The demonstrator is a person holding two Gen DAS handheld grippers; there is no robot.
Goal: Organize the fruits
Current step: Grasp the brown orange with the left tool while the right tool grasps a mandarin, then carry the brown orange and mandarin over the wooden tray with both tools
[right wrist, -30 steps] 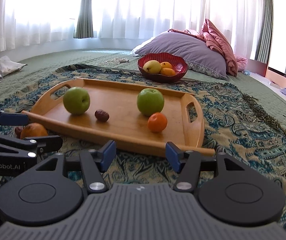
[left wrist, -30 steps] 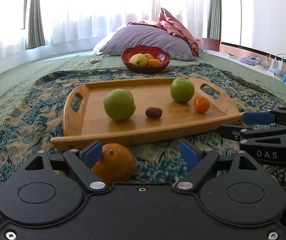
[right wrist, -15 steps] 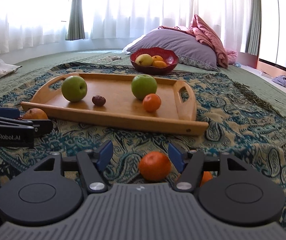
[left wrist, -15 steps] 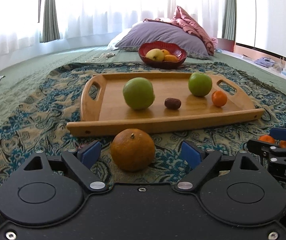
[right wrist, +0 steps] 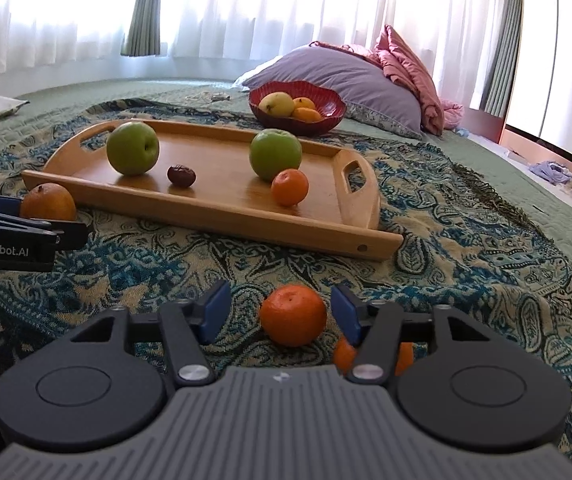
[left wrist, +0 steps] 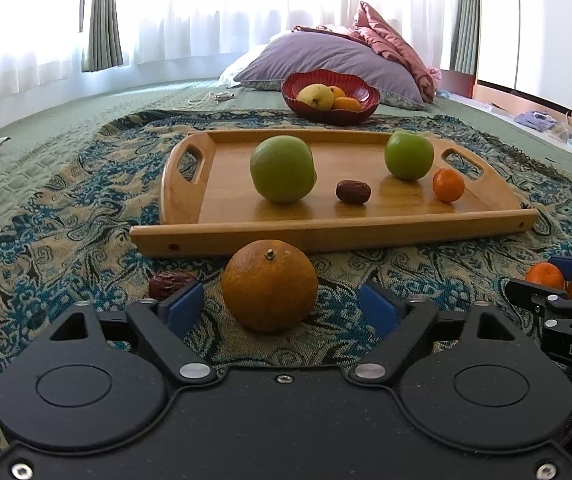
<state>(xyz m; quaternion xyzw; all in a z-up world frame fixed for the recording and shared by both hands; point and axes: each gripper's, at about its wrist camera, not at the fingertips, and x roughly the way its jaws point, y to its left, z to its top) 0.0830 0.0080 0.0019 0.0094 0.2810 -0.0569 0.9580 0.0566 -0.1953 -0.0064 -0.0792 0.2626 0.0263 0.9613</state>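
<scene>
Two green apples (left wrist: 282, 169), two dates (left wrist: 352, 191), one tray (left wrist: 325, 230), one bowl (left wrist: 361, 110)

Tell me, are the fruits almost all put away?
Partly. Two green apples, a date and a small orange sit on the tray. The open left hand-held gripper frames a big orange; the open right hand-held gripper frames a tangerine. Neither is gripped.
</scene>
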